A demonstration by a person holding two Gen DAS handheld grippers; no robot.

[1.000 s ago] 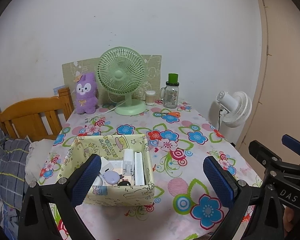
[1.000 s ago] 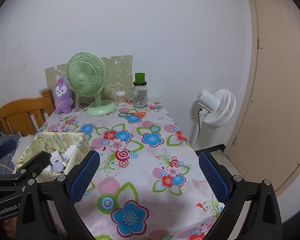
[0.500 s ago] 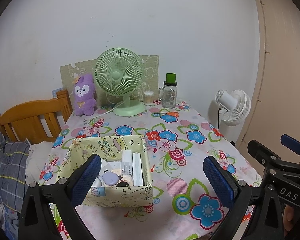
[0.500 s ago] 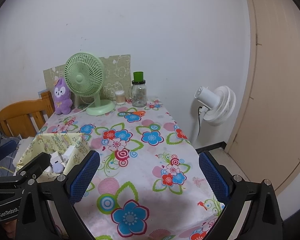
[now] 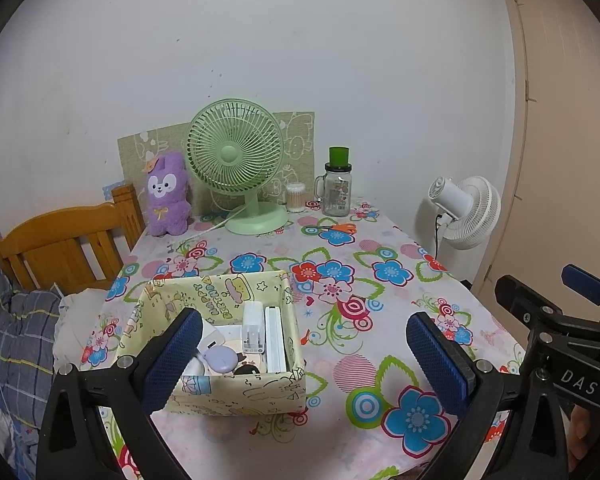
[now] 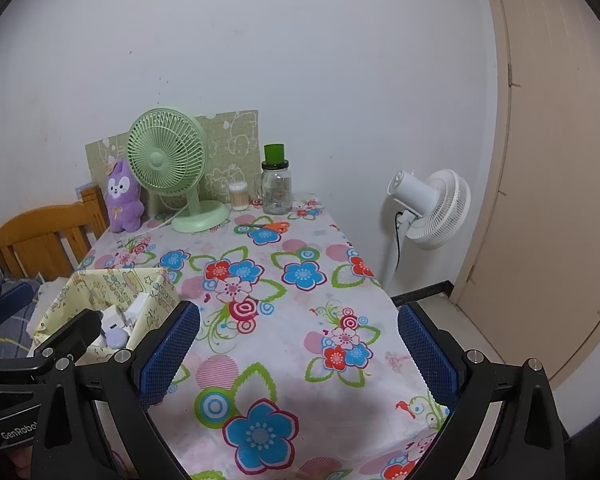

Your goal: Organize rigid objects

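1. Rigid objects are seen gathered inside a yellow patterned box (image 5: 236,394), which stands on the near left part of the bench (image 5: 380,320); the bench is covered by a flowered cloth.
2. Noted in the box: a white charger (image 5: 253,332) standing upright, a flat white slab (image 5: 274,338) just beside it on its right, a lilac round case (image 5: 221,361) and other small white pieces that cannot be identified.
3. Left tool (image 5: 306,364) is held above the near bench edge, its blue pads spread wide and nothing between them; the left pad overlaps the box in that view.
4. Right tool (image 6: 298,354) is held wide as well, empty, over bare cloth to the right of the box.
5. At the far end are recorded a green desk fan (image 5: 236,160), a purple plush rabbit (image 5: 167,196), a glass jar (image 5: 337,192) with a green lid, a cotton-swab tub (image 5: 295,197) and orange-handled scissors (image 5: 334,227) lying flat.
6. A white floor fan (image 5: 466,212) stands beyond the right edge of the bench.
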